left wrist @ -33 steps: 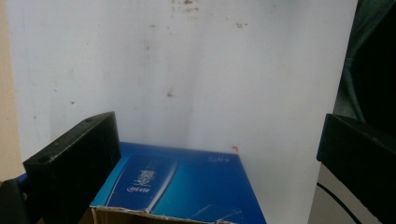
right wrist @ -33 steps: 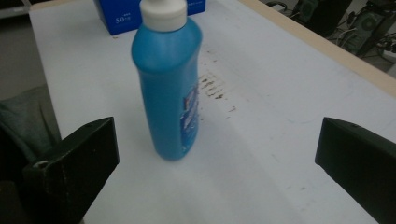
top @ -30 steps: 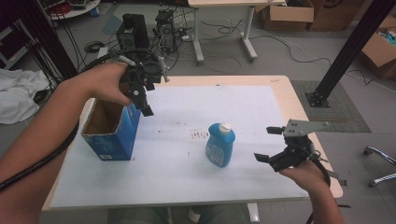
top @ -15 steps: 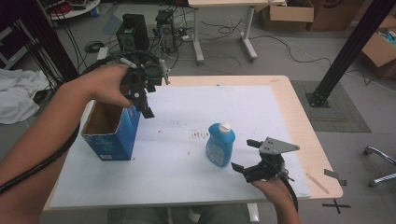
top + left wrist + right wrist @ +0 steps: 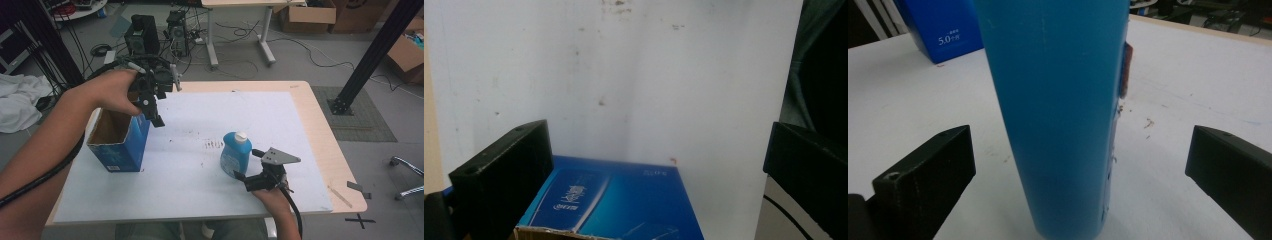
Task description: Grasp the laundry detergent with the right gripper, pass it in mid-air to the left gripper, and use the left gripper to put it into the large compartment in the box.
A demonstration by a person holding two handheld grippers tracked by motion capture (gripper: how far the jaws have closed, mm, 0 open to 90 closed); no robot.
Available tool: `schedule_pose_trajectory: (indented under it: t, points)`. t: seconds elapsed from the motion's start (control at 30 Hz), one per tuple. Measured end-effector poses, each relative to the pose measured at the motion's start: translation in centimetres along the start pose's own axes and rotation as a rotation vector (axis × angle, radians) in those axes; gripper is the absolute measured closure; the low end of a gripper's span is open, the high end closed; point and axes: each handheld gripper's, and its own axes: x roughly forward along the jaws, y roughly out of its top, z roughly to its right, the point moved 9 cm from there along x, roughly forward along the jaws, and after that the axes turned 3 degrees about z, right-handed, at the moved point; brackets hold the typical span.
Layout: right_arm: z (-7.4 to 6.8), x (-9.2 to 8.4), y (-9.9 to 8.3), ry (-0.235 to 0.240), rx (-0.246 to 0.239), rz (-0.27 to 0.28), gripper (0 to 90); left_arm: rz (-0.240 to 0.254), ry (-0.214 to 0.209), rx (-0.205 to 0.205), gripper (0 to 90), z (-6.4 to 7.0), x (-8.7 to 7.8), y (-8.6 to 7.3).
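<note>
A blue bottle (image 5: 235,154) with a white cap stands upright on the white table sheet (image 5: 190,185), right of centre. My right gripper (image 5: 248,165) sits just behind it on the near right, open, its jaws either side of the bottle's base. In the right gripper view the bottle (image 5: 1060,110) rises close between the wide-open jaws of the right gripper (image 5: 1081,150), untouched. An open blue cardboard box (image 5: 119,140) stands at the left. My left gripper (image 5: 152,107) hangs open above the box's right edge; in the left gripper view the box (image 5: 614,200) lies below it.
A wooden table edge (image 5: 325,135) runs along the right of the sheet. Small dark marks (image 5: 214,145) dot the sheet near the bottle. Desks, cables, computer cases and cardboard boxes stand on the floor beyond the table.
My right gripper has come in from the table's right edge leftward to the bottle, now straddling its base. The left gripper has stayed above the box.
</note>
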Motion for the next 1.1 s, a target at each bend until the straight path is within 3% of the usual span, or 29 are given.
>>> schedule_pose_trajectory:
  t: [0.47,0.83,1.1]
  points:
    - [-0.3,2.5,0.5,-0.03,-0.003,0.038,0.0,0.005,-0.004,-0.005,0.1,0.1,0.1,-0.1]
    - [-0.1,3.0,0.7,-0.064,-0.001,0.062,2.7,0.004,-0.008,-0.004,0.1,0.1,0.5,-0.2]
    - [-0.2,3.1,0.8,-0.052,-0.014,0.065,9.3,0.002,-0.007,-0.004,0.1,0.1,0.5,-0.1]
